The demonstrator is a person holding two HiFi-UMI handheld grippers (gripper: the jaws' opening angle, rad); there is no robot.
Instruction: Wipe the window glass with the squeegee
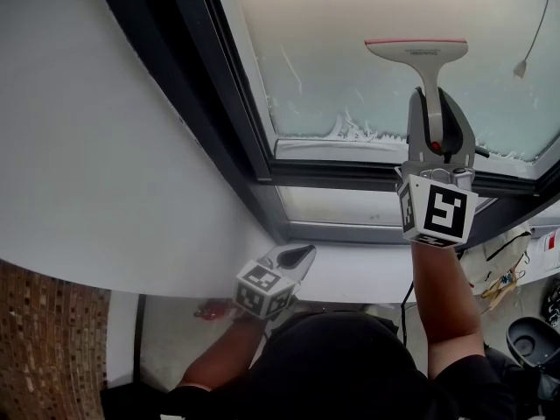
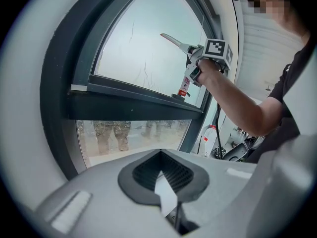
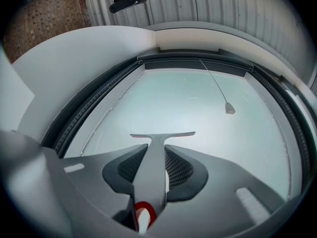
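Right gripper [image 3: 156, 155] tight on squeegee [image 3: 162, 134], clearest in its own view

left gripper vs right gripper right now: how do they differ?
The right gripper is shut on the squeegee handle; the left gripper has its fingers together on nothing. The right gripper is held up in front of the window glass; the left gripper sits low, near the white sill. Shared: both are grey and carry a marker cube.
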